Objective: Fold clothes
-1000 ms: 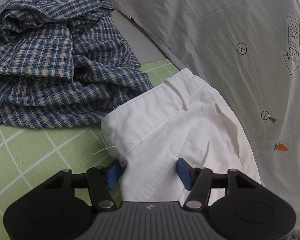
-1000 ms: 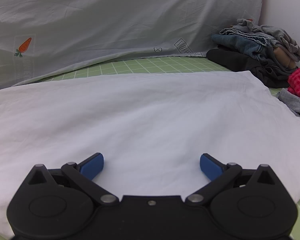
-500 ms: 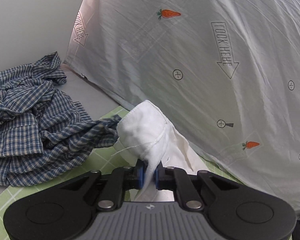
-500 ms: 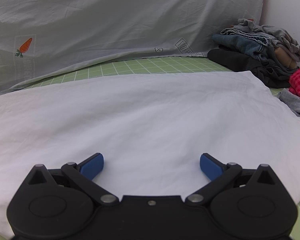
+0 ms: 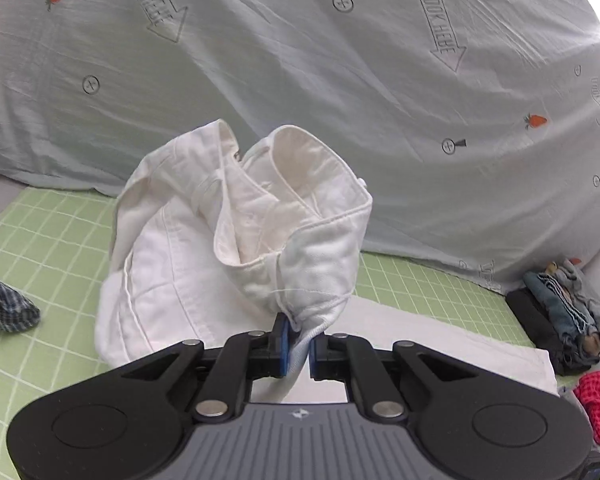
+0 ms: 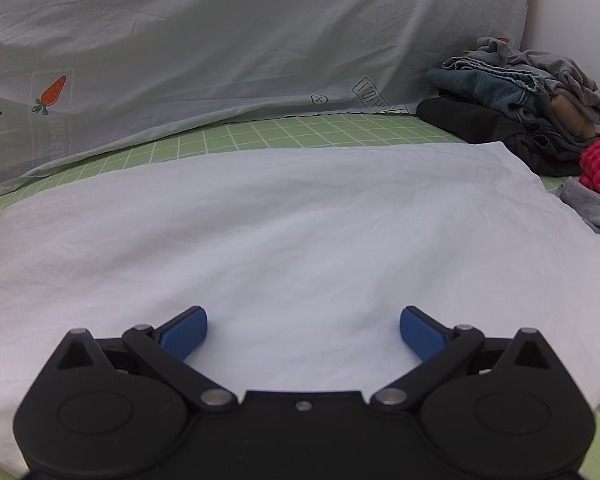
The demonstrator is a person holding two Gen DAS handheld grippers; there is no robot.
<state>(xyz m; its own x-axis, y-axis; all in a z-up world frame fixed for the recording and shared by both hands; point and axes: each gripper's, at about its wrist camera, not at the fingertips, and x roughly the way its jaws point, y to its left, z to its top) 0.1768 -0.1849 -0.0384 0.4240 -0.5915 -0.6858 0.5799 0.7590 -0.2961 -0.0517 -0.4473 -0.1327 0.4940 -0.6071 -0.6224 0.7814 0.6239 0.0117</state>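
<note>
White trousers [image 5: 240, 240]: left gripper [image 5: 298, 346] clamped on waistband, now lifted and swung right vs 0.5 s ago. Right gripper [image 6: 303, 330] unchanged, jaws wide over flat leg [image 6: 300, 232] on mat [image 6: 292, 132]. Clothes pile [image 6: 520, 100] beyond, printed sheet [image 6: 220, 40] behind.

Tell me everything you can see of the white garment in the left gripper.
The white garment looks like sturdy woven cotton with stitched seams, a thick waistband and belt loops, so probably shorts or trousers. The left gripper is shut on one hem edge and lifts that end, bunched, the waistband gaping open. Its lower part rests on the green checked mat. Nothing else touches it.
</note>
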